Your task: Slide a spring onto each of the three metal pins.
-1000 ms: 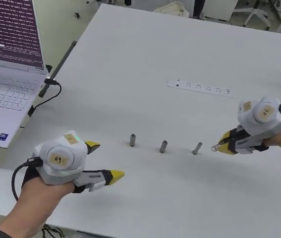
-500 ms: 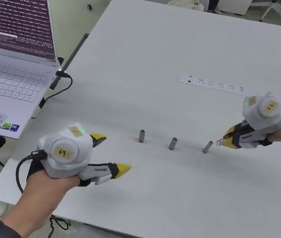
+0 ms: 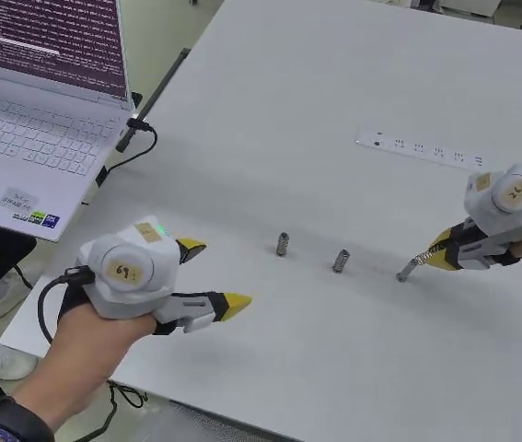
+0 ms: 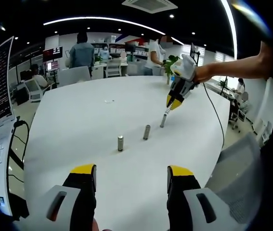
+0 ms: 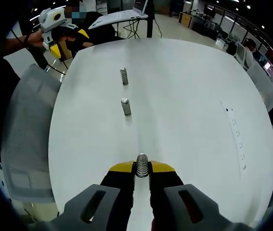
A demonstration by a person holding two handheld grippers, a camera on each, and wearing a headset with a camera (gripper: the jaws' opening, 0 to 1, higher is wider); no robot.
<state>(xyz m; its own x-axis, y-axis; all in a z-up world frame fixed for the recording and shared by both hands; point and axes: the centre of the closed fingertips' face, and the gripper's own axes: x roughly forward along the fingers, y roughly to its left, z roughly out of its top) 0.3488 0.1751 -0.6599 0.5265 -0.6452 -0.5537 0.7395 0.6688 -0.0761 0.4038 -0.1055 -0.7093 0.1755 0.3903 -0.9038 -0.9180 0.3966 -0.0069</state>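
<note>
Three short metal pins stand in a row on the white table (image 3: 270,101). The left pin (image 3: 283,244) and the middle pin (image 3: 341,261) look wrapped in spring coils. My right gripper (image 3: 438,256) is shut on a spring (image 3: 418,261) (image 5: 142,165), and the spring's free end meets the right pin (image 3: 405,273) (image 4: 163,121). In the right gripper view the two other pins (image 5: 125,107) (image 5: 123,76) line up beyond the spring. My left gripper (image 3: 214,273) (image 4: 131,171) is open and holds nothing, hovering near the table's front left, well short of the pins.
An open laptop (image 3: 30,110) sits at the left edge with a black cable (image 3: 136,147) beside it. A white power strip (image 3: 422,149) lies behind the pins. The table's front edge (image 3: 242,410) is close to my left hand. People and chairs stand far behind.
My right gripper has carried the spring left and down, closing the gap to the right pin until its end touches. The left gripper has stayed open in place. The head camera has shifted.
</note>
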